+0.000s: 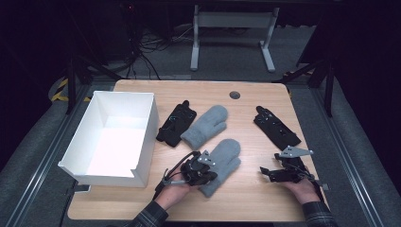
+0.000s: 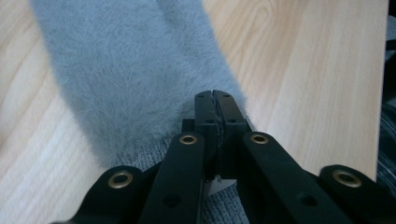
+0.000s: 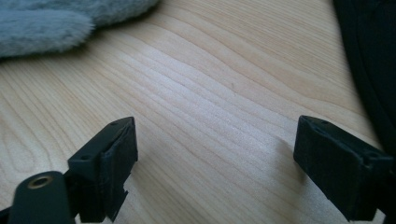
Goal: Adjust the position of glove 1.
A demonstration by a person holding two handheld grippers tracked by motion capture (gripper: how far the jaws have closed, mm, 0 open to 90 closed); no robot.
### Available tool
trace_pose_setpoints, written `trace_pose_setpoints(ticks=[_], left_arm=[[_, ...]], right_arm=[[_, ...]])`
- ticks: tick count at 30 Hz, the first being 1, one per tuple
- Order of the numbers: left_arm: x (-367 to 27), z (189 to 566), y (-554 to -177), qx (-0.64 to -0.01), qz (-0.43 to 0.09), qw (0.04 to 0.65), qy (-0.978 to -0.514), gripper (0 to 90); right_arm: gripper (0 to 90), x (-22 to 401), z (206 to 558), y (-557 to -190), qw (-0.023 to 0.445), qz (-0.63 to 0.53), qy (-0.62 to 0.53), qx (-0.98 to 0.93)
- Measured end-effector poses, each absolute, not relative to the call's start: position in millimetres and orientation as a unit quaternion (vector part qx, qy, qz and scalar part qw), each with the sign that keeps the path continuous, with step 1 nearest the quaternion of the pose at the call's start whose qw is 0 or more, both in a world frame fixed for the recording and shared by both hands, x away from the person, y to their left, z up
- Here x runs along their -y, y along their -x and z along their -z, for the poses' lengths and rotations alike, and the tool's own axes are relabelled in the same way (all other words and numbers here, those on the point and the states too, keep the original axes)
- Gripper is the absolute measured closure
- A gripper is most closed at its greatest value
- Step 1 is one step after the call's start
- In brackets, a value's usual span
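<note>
Two grey mittens lie mid-table. The near grey mitten (image 1: 226,157) points away from me, and my left gripper (image 1: 211,177) lies over its cuff end. In the left gripper view its jaws are pressed together, and the gripper (image 2: 215,100) is shut on the near grey mitten (image 2: 126,70) at the ribbed cuff. The far grey mitten (image 1: 206,125) rests beside a black glove (image 1: 176,124). My right gripper (image 1: 265,171) is low over bare wood at the near right. It (image 3: 215,144) stands open and holds nothing, with the mitten's tip (image 3: 42,23) ahead to its left.
A white open box (image 1: 142,158) stands at the table's left. A second black glove (image 1: 276,126) lies at the right, and its edge (image 3: 369,56) is close beside my right gripper. A round cable hole (image 1: 234,95) marks the far edge.
</note>
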State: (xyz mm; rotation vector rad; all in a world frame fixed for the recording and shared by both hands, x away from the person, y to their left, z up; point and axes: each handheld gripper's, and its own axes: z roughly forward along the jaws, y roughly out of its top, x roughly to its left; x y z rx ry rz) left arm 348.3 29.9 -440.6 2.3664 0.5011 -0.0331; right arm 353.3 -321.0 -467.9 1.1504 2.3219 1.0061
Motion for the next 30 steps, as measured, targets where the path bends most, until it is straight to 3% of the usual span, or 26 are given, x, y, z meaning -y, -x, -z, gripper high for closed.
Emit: trace_pose_setpoints(ticks=[7, 15, 21, 30], left_arm=[[-43, 441, -343, -0.196, 0.02, 0.356, -0.914, 88.8], [-44, 433, -349, -0.202, 0.013, 0.369, -0.907, 61.5], [-44, 424, -363, -0.224, -0.003, 0.38, -0.898, 46.9], [-39, 413, -389, -0.233, -0.017, 0.375, -0.897, 36.2]], right_arm=[[10.1, 319, 470, -353, 0.188, -0.351, -0.404, -0.824], [9.0, 318, 470, -353, 0.186, -0.35, -0.402, -0.826], [9.0, 318, 470, -353, 0.186, -0.35, -0.401, -0.826], [9.0, 318, 470, -353, 0.186, -0.35, -0.401, -0.826]])
